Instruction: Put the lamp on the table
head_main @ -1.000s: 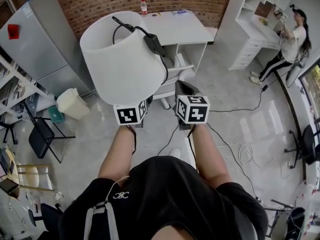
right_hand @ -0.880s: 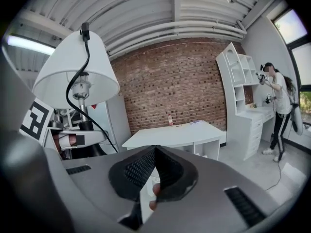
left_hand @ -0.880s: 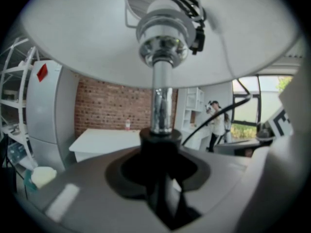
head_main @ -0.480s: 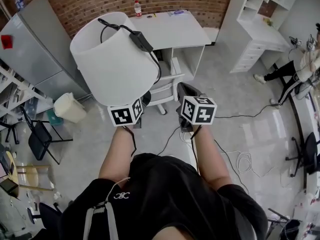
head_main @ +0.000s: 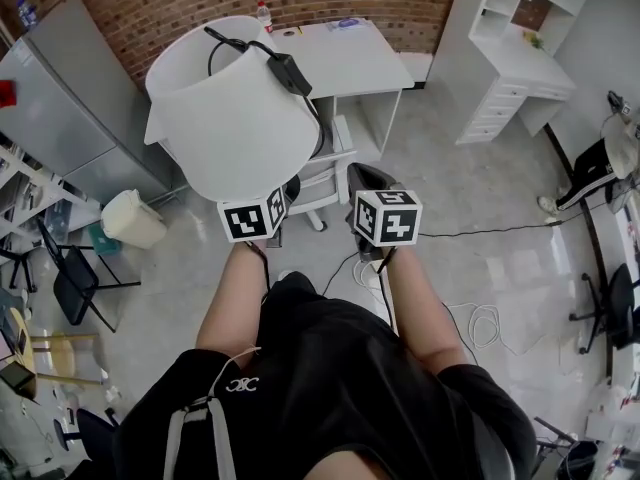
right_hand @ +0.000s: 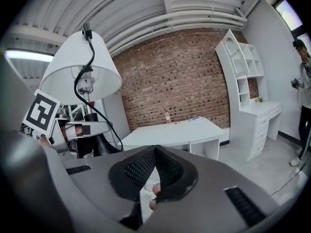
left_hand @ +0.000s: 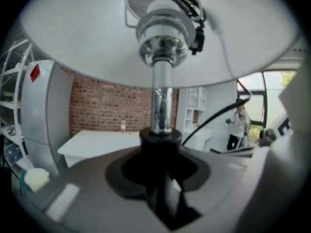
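Observation:
A lamp with a wide white shade (head_main: 230, 108) and a black cord with an inline switch (head_main: 288, 72) is carried in the air, short of the white table (head_main: 350, 58). My left gripper (head_main: 264, 206) is shut on the lamp's black collar below the chrome stem (left_hand: 161, 101), and its tips are hidden under the shade in the head view. In the left gripper view the jaws (left_hand: 160, 178) hold that collar. My right gripper (head_main: 362, 176) hangs beside the lamp, shut, with nothing in it (right_hand: 154, 152). The right gripper view shows the lamp (right_hand: 85, 64) at the left and the table (right_hand: 175, 130) ahead.
A bottle (head_main: 263, 15) stands at the table's back edge. A white chair (head_main: 318, 173) sits at the table's front. A grey fridge (head_main: 60, 88) and a bin (head_main: 130, 218) are at the left, a white shelf desk (head_main: 510, 58) at the right. Cables (head_main: 490, 313) lie on the floor. A person (head_main: 610, 158) is at the far right.
The lamp stays in my left gripper and has shifted only slightly. The person in the background has moved toward the right edge of the view.

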The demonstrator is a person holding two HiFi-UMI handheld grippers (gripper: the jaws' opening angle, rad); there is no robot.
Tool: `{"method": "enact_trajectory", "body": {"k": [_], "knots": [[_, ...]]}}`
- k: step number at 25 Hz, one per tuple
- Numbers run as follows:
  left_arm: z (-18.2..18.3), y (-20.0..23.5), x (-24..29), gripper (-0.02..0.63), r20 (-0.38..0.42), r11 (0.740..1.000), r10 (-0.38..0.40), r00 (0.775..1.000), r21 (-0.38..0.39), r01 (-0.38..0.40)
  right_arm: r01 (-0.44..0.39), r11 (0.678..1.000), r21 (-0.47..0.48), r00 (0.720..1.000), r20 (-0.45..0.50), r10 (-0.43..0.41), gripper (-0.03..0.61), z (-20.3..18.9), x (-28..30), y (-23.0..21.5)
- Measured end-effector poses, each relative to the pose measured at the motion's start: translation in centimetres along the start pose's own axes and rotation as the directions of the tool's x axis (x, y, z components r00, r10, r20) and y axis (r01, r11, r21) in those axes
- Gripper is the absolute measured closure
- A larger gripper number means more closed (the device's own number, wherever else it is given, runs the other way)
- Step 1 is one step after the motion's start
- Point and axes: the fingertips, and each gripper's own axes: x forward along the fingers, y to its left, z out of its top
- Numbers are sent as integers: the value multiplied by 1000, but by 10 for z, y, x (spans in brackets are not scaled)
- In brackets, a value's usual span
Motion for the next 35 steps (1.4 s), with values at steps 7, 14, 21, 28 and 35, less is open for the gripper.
{"method": "enact_trajectory", "body": {"k": [7,14,21,28,35], "knots": [[0,10,26,492,-1,1000,-11,1000,23,11,20,999,25,1000,20,-21,589,2,22,-13],[-3,35,76,492,-10,999,-29,1000,40,30,26,1000,16,999,36,-26,589,15,74,-23],[19,81,149,492,-13,997,-63,998,52,64,37,999,21,999,28,-37,589,48,156,-34],[38,134,224,492,-30,993,-96,995,63,98,60,997,49,998,18,-61,589,79,229,-44],[63,176,290,494,-8,990,-103,995,95,103,98,994,53,995,8,-98,589,103,289,-50]]}}
